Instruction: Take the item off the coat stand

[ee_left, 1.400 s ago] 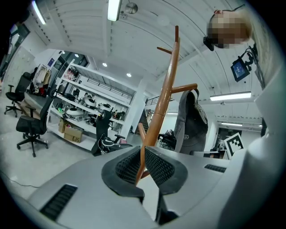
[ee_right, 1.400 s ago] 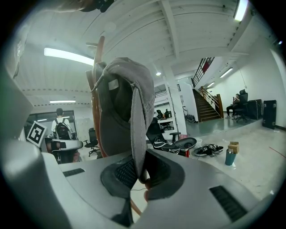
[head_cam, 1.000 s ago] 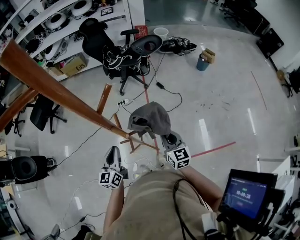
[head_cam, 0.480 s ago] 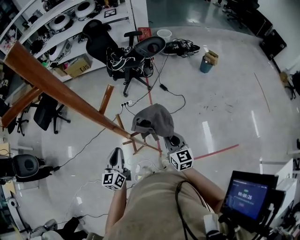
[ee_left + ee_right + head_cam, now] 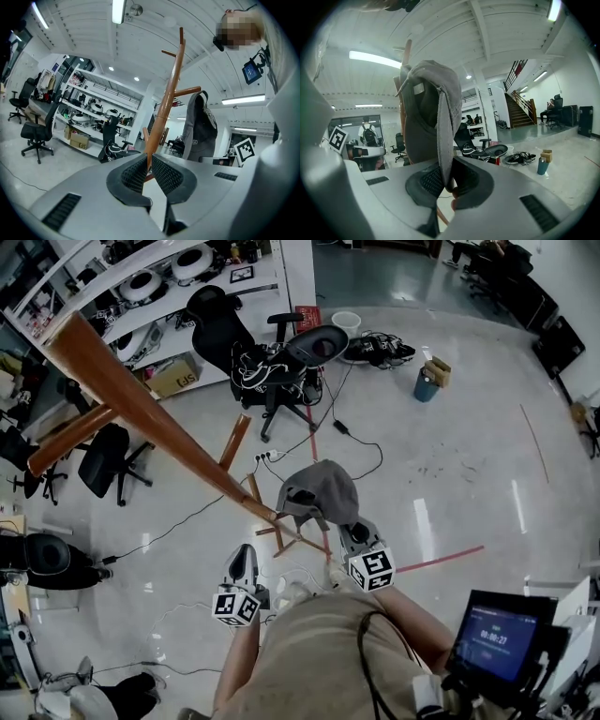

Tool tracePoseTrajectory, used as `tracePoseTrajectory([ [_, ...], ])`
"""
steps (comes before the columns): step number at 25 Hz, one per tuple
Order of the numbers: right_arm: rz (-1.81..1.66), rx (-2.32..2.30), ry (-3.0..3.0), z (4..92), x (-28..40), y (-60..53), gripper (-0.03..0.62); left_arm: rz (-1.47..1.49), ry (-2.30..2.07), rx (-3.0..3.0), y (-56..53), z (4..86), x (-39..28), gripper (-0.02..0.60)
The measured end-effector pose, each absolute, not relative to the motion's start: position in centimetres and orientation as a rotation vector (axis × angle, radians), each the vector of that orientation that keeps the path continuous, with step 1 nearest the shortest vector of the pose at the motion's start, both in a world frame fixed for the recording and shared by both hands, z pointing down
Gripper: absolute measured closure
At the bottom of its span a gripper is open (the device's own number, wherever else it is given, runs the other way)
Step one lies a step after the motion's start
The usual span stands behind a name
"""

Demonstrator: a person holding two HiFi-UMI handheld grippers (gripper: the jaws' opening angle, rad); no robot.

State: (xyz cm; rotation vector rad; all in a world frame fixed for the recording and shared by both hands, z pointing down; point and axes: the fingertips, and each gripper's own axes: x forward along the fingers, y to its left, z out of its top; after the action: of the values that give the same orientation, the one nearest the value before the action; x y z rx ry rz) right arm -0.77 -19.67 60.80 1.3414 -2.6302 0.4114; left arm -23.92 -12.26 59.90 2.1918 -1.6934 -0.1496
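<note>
- The tall brown wooden coat stand [image 5: 141, 409] rises beside the person. From above, its pole runs off toward ten o'clock and its splayed feet sit on the shiny grey floor [image 5: 450, 456] just ahead of both claws.
- The task's item is a grey fabric garment [image 5: 323, 491], which I take to be a hooded top, though the folds hide its cut. It hangs from one of the stand's side pegs, at about twelve o'clock from the person's right hand.
- The right gripper [image 5: 446, 173] is clamped on the garment's lower edge. A hanging fold drops straight between its dark ribbed pads [image 5: 429, 180], which pinch it with no gap showing.
- The left gripper [image 5: 149, 157] has its jaws together and grips nothing. The pole only shows beyond the tips, clearly behind them and not touched.
- Seen from the left gripper's side, the garment's top sits draped over the peg at about one o'clock from the pole, with its weight on the stand.
- By my reckoning the reach and the grab are done, but the lift-off has not begun.
- What is left is to raise the cloth up and off the peg's tip, draw it clear of the stand, and carry it away.
- A black office chair [image 5: 291, 357] and loose cables lie at twelve o'clock, well apart from the stand.
</note>
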Motion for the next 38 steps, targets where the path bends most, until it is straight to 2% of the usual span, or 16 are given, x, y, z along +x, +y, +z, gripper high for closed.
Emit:
tracePoseTrajectory([
  [38,0.425,1.373,-2.604,61.17,-0.59,-19.91,0.566,-0.128,-1.681,2.207,-12.68,59.88,-24.01,0.561],
])
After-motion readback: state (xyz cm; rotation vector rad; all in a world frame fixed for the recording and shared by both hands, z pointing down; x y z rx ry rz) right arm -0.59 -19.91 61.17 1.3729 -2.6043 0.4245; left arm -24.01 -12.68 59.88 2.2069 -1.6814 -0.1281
